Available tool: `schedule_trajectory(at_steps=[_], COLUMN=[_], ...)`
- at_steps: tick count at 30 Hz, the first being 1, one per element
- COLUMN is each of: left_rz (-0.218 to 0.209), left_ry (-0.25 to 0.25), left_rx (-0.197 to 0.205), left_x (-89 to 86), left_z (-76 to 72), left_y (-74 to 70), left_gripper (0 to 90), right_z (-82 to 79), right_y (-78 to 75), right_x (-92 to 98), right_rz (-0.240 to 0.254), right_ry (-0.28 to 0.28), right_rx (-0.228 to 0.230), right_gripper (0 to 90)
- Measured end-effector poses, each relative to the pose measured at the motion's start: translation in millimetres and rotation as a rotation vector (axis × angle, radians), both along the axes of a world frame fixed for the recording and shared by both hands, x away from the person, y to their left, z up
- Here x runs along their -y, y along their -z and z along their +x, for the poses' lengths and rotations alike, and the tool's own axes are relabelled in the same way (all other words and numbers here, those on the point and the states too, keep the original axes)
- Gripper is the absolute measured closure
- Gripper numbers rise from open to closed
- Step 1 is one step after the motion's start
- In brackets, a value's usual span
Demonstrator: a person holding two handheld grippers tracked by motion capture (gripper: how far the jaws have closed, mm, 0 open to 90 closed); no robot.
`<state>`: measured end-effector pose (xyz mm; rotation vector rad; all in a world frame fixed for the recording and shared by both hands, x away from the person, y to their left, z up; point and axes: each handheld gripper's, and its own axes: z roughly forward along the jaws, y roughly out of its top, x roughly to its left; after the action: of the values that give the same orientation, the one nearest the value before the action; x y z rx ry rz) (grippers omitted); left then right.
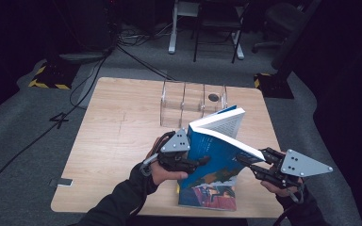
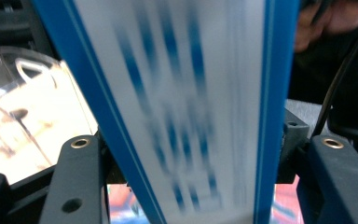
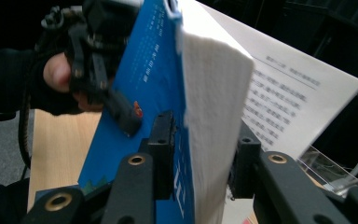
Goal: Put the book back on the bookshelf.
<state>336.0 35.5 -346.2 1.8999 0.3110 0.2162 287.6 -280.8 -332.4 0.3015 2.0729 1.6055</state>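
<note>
Fingers of my right gripper (image 3: 200, 154) pinch the blue book's (image 1: 212, 155) page block while my left gripper (image 2: 191, 149) straddles its spine, contact unclear, so I judge the raised book could slip between them onto the second book (image 1: 207, 195) below.

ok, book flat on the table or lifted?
Lifted and tilted. The blue book stands on its lower edge on the table, held between the left gripper and right gripper, top cover partly open.
</note>
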Motion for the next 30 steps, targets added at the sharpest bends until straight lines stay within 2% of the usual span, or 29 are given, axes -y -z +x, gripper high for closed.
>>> schedule_trajectory(at_steps=[4,5,6,8,11,13,17,21,24,25,26,27,30], left_rz=[0.007,0.018,0.027,0.044,0.038,0.039,0.015,0.0,-0.015,-0.013,-0.013,-0.011,0.004], left_ry=[0.015,0.023,0.034,0.046,0.052,0.053,0.057,0.05,0.065,0.065,0.065,0.066,0.066], left_rx=[0.046,0.049,0.051,0.054,0.049,0.057,0.07,0.073,0.079,0.083,0.083,0.083,0.09], left_x=[5.5,7.5,9.1,13.0,15.7,16.5,13.2,8.8,5.6,5.8,5.8,6.1,8.7], left_z=[2.6,3.8,5.0,7.3,9.2,8.5,2.9,-0.7,-3.4,-5.1,-5.1,-6.0,-6.6], left_y=[-19.2,-23.7,-27.2,-31.6,-33.7,-33.9,-30.9,-29.7,-28.6,-29.1,-29.1,-29.3,-31.2], left_gripper=[42.2,42.1,41.9,41.5,40.8,44.1,50.8,55.3,57.0,57.4,57.6,57.6,57.6], right_z=[0.6,0.3,-1.5,-2.0,-2.0,-1.0,0.1,5.8,13.1,16.2,16.2,18.5,20.0], right_y=[5.7,7.2,9.2,9.5,10.7,11.4,12.7,19.8,27.3,30.6,30.6,33.4,36.9], right_x=[6.7,6.5,5.3,5.9,7.3,7.2,8.4,12.1,11.1,9.6,9.6,8.6,4.7], right_rz=[0.055,0.056,0.037,0.038,0.044,0.044,0.017,0.046,0.041,0.034,0.034,0.038,0.026], right_ry=[-0.008,0.0,0.029,0.029,0.033,0.041,0.104,0.222,0.233,0.233,0.233,0.21,0.184], right_rx=[-0.042,-0.043,-0.031,-0.031,-0.034,-0.034,-0.018,-0.05,-0.098,-0.113,-0.113,-0.13,-0.142], right_gripper=[67.2,66.5,64.8,64.6,63.3,59.9,51.1,42.2,37.4,33.4,33.4,32.9,33.2])
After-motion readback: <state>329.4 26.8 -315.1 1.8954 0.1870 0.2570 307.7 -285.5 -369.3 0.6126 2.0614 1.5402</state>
